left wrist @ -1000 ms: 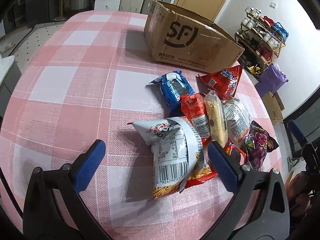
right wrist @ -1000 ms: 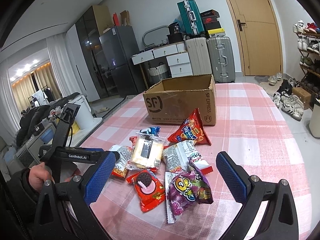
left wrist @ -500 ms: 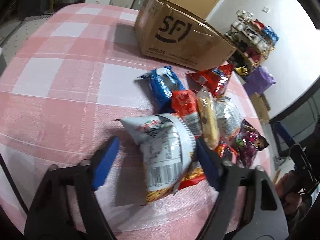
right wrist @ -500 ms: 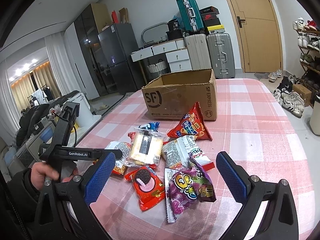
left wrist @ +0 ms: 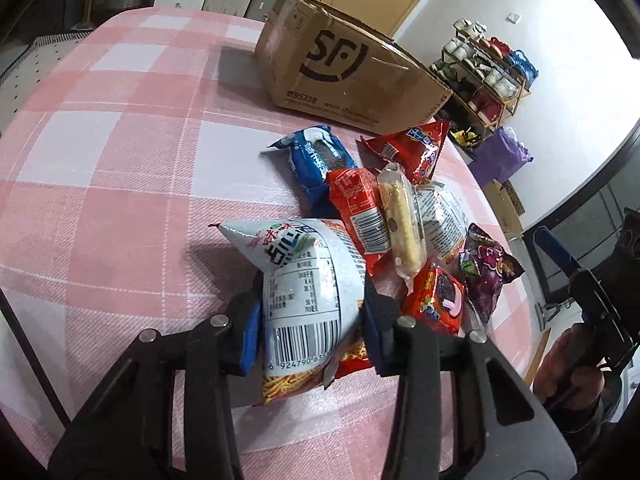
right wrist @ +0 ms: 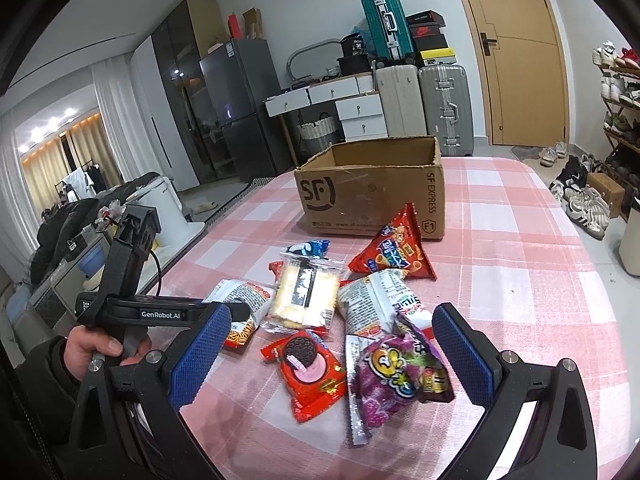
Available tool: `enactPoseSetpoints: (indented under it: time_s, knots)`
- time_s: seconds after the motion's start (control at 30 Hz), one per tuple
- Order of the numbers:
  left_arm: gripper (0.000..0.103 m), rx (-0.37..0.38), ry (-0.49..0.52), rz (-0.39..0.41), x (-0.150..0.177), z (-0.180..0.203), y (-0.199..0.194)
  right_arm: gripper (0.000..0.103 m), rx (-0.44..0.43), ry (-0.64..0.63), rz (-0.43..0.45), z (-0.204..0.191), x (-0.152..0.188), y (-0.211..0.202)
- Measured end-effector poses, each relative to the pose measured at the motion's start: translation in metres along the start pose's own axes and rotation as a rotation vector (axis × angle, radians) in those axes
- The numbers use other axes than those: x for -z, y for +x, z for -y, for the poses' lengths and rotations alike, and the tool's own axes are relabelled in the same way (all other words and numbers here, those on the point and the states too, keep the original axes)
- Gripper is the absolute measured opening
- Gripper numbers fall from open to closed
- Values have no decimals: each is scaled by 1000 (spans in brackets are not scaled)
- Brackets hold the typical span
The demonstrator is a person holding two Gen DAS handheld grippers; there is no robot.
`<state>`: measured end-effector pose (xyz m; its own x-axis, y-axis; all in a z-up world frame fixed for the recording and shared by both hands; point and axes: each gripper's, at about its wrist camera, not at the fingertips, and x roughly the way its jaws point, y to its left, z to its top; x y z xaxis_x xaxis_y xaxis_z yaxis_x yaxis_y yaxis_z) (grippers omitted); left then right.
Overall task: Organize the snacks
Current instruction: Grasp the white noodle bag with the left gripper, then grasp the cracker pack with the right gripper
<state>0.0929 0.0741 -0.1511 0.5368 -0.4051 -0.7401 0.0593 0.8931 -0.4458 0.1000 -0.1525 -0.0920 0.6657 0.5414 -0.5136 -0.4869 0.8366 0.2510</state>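
Left gripper [left wrist: 310, 320] jaws have just closed across the white noodle-snack packet [left wrist: 308, 280]: light, crinkly, crushable; right gripper [right wrist: 332, 350] jaws agape.

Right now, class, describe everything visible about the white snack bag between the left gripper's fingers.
The white snack bag is a puffy, glossy plastic pouch printed with red and green characters, a nutrition table and a barcode, with orange noodle sticks pictured at its lower end. The left gripper has just closed on its sides. Its pointed corner angles toward the cardboard box, and it lies against a red packet.
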Motion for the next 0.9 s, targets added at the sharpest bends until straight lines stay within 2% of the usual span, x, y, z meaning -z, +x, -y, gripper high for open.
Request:
enactPoseSetpoints:
  time_s: [0.33,0.73,0.9]
  knots:
    - [38,30,-25,49,9,-21,-26,102,-58,0,-38,-13,-9,22]
    - [38,76,-51,95,17,-43,-57,102,-113,-52,-157,-38,-18,87]
    - [38,84,-55,110,19,-52,-65,102,-104,-53,-191,-38,-21,112]
